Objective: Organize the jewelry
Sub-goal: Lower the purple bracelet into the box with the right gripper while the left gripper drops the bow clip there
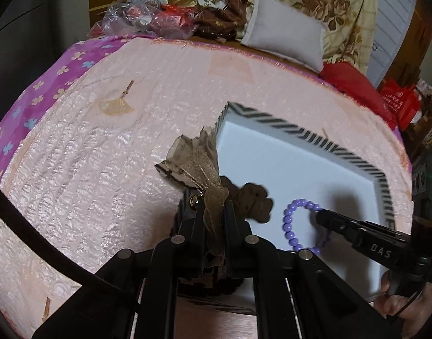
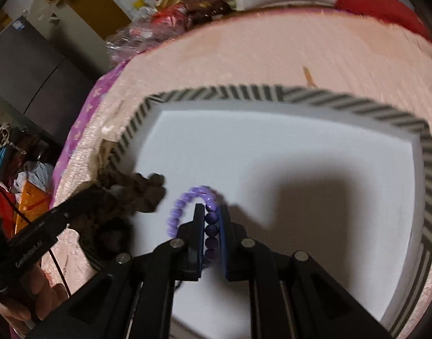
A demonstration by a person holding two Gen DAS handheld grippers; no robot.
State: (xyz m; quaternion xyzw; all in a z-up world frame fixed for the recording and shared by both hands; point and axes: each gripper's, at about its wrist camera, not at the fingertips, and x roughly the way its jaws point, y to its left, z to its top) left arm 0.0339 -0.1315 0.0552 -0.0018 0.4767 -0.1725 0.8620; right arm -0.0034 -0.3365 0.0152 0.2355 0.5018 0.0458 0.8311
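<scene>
Both grippers are loaded at this moment. Between the closed fingers of the left gripper [image 1: 214,212] a brown hair scrunchie [image 1: 252,200] with a sheer gold ribbon [image 1: 199,161] is clamped; the ribbon stands up above the fingertips and the dark fabric hangs over the left edge of the tray [image 1: 354,156]. Only a narrow gap is kept between the fingers of the right gripper [image 2: 211,217], and in that gap 1 side of the purple bead bracelet [image 2: 187,203] is pinched, while the rest of the loop hangs free to the left of the fingers. The bracelet is held above the white floor of the striped-rim tray [image 2: 385,107], near its left part and just beside the scrunchie.

The step in hand is judged to be the placing of these 2 pieces inside the tray. It would be done well if each piece is lowered until it rests on the white floor before the fingers are parted, so that the beads are not dropped and do not roll. Some space should be left between the 2 pieces, and the scrunchie should be brought fully over the rim, otherwise it may slide out onto the pink bedspread [image 1: 108,169]. A small fan-shaped ornament [image 1: 115,107] lies on the bedspread, well apart from the tray, and is probably to be collected later.
</scene>
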